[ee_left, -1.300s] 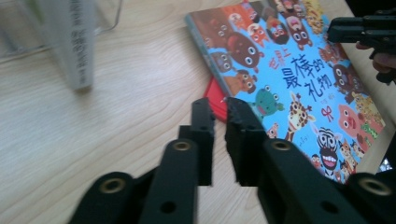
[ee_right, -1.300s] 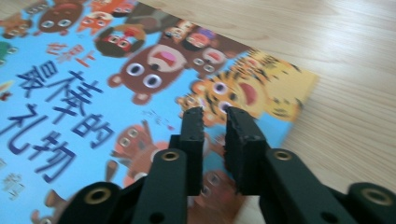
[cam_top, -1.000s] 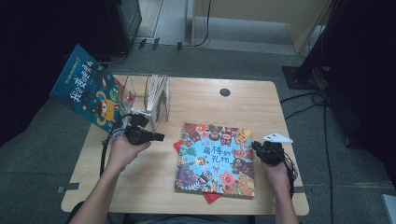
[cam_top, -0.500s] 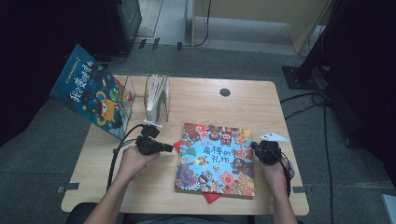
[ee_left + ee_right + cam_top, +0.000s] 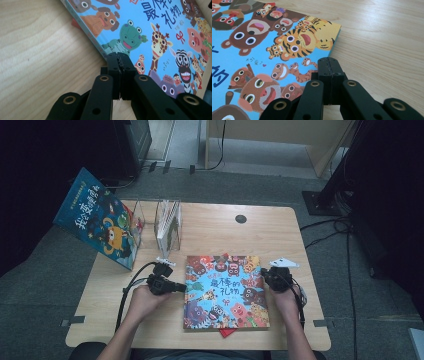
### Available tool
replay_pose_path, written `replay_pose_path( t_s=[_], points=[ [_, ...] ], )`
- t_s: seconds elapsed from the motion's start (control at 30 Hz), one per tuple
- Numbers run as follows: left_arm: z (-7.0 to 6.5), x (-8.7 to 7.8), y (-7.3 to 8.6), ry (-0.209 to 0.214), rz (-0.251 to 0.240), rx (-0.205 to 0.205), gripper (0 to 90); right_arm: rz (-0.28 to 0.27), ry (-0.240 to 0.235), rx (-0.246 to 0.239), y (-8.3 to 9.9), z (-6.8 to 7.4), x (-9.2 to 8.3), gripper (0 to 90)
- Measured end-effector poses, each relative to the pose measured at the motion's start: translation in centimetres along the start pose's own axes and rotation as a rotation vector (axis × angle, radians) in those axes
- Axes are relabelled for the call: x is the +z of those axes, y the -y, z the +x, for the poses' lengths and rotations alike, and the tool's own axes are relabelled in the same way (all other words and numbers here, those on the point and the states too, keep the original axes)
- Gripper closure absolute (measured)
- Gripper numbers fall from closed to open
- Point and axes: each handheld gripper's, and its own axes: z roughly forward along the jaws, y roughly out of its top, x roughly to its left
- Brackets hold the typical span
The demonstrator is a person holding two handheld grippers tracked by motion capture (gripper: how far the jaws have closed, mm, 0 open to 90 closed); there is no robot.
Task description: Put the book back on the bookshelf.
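Note:
A colourful animal picture book point(image 5: 225, 291) lies flat on the wooden table point(image 5: 210, 227), on top of a red thing whose corner sticks out at its near edge. My left gripper point(image 5: 184, 289) is shut with nothing in it, its tip at the book's left edge point(image 5: 100, 47). In the left gripper view the closed jaws point(image 5: 119, 58) meet just at the cover's border. My right gripper point(image 5: 264, 276) is also shut and empty, at the book's right edge. Its closed jaws point(image 5: 329, 62) sit by the tiger corner of the book point(image 5: 287, 42).
A second blue picture book point(image 5: 97, 217) leans upright at the table's left edge. Beside it stands a clear rack point(image 5: 167, 222) with thin books in it. A round cable hole point(image 5: 240, 219) is at the back. Cables trail on the floor to the right.
My left hand has come down and to the right, from near the rack to the book's left edge. My right hand shifted slightly along the book's right edge.

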Motion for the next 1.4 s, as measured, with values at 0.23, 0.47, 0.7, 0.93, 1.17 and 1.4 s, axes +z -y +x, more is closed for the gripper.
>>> replay_pose_path(
  t_s=[0.23,0.47,0.7,0.93,1.17,1.4],
  points=[
    [0.1,-0.7,1.0,-0.002,-0.023,-0.024,90.0,0.003,-0.002,0.000,-0.9,0.9,1.0,90.0],
    [-0.1,-1.1,2.0,-0.020,-0.044,-0.041,90.0,0.013,-0.012,-0.004,-2.0,1.7,2.0,90.0],
    [-0.3,-1.7,3.0,-0.027,-0.061,-0.063,90.0,0.014,-0.020,-0.013,-3.0,2.4,3.1,90.0],
    [-0.7,-1.6,3.5,-0.016,-0.078,-0.069,90.0,-0.016,-0.094,-0.010,-3.9,3.4,4.6,90.0],
    [-0.4,-2.6,4.3,-0.052,-0.075,-0.084,90.0,-0.011,-0.112,-0.007,-3.8,2.8,3.6,90.0],
    [-0.6,-2.5,5.5,-0.049,-0.045,-0.082,90.0,0.008,-0.134,-0.028,-2.7,2.9,2.1,90.0]
  ],
)
